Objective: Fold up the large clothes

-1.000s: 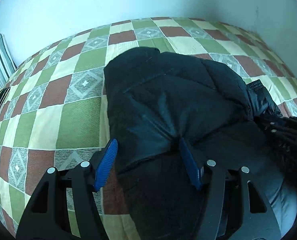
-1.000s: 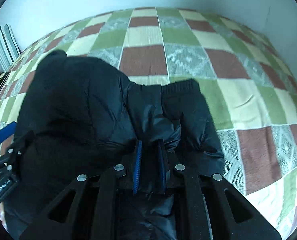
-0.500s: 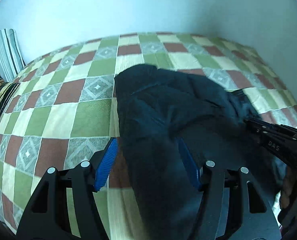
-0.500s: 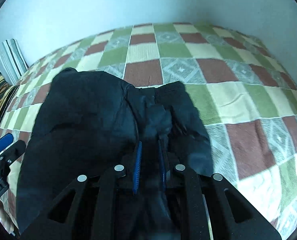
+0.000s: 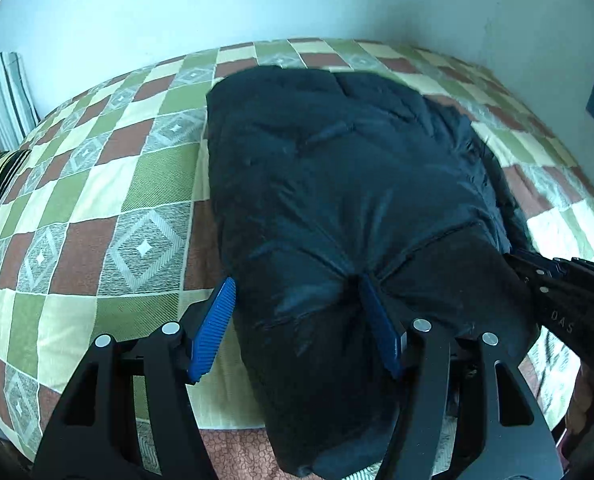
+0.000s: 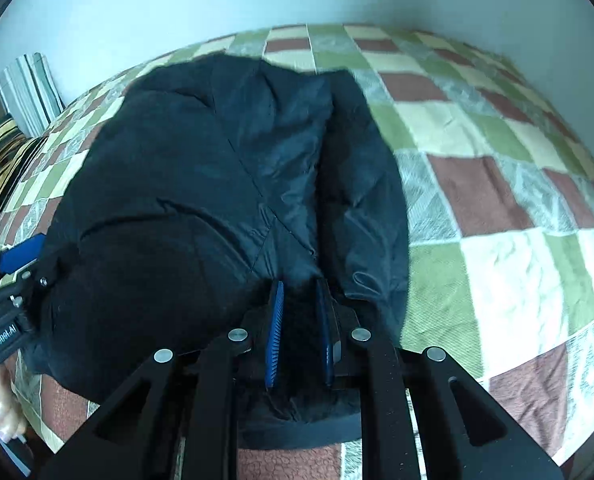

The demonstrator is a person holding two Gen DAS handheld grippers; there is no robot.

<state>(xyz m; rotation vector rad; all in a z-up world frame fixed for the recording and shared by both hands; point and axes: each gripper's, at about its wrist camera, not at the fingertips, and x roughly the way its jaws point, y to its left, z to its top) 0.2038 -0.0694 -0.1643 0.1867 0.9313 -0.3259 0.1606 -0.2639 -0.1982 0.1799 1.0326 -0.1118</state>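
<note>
A large black padded jacket (image 5: 337,184) lies bunched on the checkered bed; it also fills the right wrist view (image 6: 217,184). My left gripper (image 5: 297,300) stands wide, its blue pads pressed against a thick fold of the jacket's near left edge. My right gripper (image 6: 300,300) is shut on a fold of the jacket's near right edge. The right gripper shows at the right edge of the left wrist view (image 5: 557,292), and the left gripper at the left edge of the right wrist view (image 6: 17,272).
The bed has a green, brown and cream checkered cover (image 5: 97,208), (image 6: 497,200), with a pale wall behind. Striped pillows (image 6: 9,160) lie at the far left. A brown patterned floor (image 5: 237,452) shows below the bed's near edge.
Both grippers have dropped and moved forward with the jacket's near edge. The jacket now spreads farther across the bed and looks larger in both views.
</note>
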